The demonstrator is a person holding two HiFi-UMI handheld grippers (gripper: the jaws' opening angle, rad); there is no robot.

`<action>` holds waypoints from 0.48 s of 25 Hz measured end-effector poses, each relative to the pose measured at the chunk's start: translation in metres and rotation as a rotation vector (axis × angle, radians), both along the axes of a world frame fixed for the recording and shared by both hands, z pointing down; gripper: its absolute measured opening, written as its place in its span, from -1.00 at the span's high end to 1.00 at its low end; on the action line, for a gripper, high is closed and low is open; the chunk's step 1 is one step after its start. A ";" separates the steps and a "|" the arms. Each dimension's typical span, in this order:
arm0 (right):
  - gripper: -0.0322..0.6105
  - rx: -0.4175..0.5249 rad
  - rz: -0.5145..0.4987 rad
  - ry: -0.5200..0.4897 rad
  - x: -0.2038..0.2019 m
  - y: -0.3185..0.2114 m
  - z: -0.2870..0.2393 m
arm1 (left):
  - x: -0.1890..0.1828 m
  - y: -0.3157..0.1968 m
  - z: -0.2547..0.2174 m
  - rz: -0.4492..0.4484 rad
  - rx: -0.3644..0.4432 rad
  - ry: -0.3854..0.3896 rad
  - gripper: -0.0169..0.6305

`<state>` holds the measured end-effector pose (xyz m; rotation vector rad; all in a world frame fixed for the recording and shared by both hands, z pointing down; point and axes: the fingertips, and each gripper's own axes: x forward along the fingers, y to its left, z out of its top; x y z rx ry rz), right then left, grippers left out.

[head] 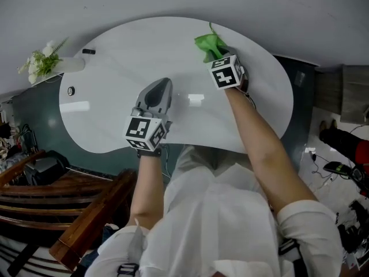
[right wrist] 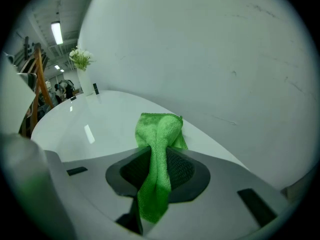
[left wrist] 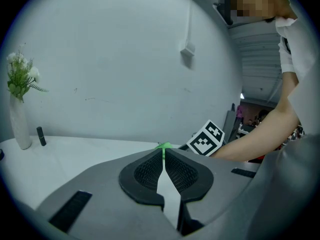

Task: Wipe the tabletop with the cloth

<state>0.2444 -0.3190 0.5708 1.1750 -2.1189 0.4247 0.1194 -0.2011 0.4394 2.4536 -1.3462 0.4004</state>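
We hold a soft green cloth (head: 209, 44) in our right gripper (head: 218, 53). Its two jaws pinch the middle of the cloth tight, so a bunch sticks out in front and a tail hangs behind. The cloth is over the smooth white rounded tabletop (head: 127, 56), well apart from the tall white vase of flowers (head: 68, 66), on the other side of the table from it. We cannot tell if the cloth touches the top yet. Our left gripper (head: 164, 83) is between the vase and the cloth. Its jaws are closed together with nothing in them. To wipe well, we think we should push the bunch down until it lies flat on the top, then slide it in long, slow rows toward the vase. We should hold the pinch tight so the cloth does not slip out. Near the vase and the small black stick (head: 88, 51) just beside it, we should go gently, because a bump could tip the vase. The left gripper should stay out of the way.
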 end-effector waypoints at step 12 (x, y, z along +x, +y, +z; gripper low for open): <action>0.66 -0.014 0.228 0.052 0.161 0.039 0.012 | 0.028 0.000 0.007 0.021 -0.001 0.006 0.86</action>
